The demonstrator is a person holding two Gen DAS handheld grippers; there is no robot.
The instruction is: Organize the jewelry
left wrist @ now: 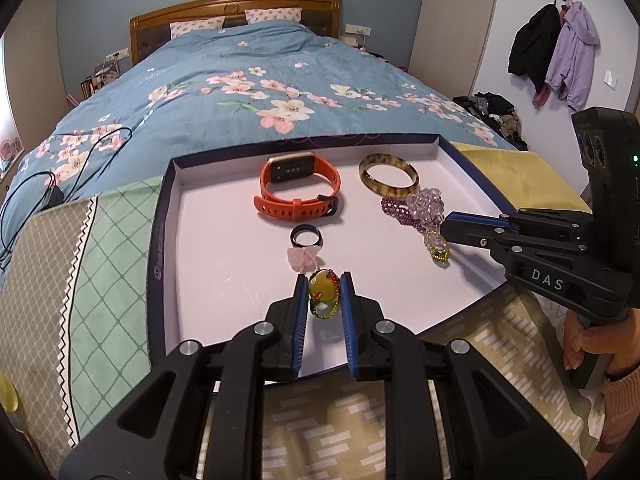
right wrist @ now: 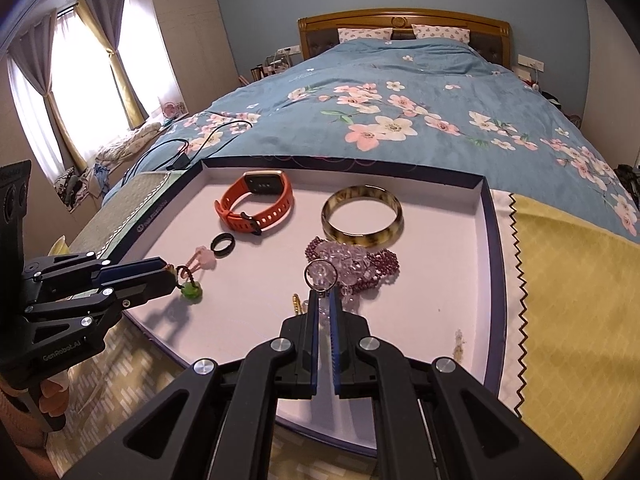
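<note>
A shallow tray (left wrist: pixel 168 240) with a white floor and dark blue walls is sitting on patterned cloths (left wrist: pixel 100 280) at the foot of a bed (left wrist: pixel 240 80) with a blue flowered cover.

The left gripper (left wrist: pixel 323 280) is pinching a small charm (left wrist: pixel 323 294) with a yellow and green stone and a ring of colored beads. The pads are pressing on both sides of it, and it is hanging low over the tray floor at about 6 o'clock on the tray. In the right wrist view the same charm (right wrist: pixel 188 282) is dangling at the tip of the left gripper (right wrist: pixel 170 276).

Just past it, toward 12 o'clock, a pink flower piece (left wrist: pixel 303 258) is lying, and a black ring (left wrist: pixel 306 236) is touching it on the far side.

An orange watch (left wrist: pixel 298 188) is lying at about 11 o'clock. A brown and yellow bangle (left wrist: pixel 388 176) is lying at about 1 o'clock.

A pile of purple beads (left wrist: pixel 412 206) is lying just on the near side of the bangle.

The right gripper (right wrist: pixel 324 300) is almost shut on a thin gold ring (right wrist: pixel 320 276) with clear beads inside it. It is hovering right over the purple beads (right wrist: pixel 360 260), at about 3 o'clock on the tray. I cannot tell if the ring is joined to the bead pile.

A hand (left wrist: pixel 588 344) is holding the right gripper's handle.
</note>
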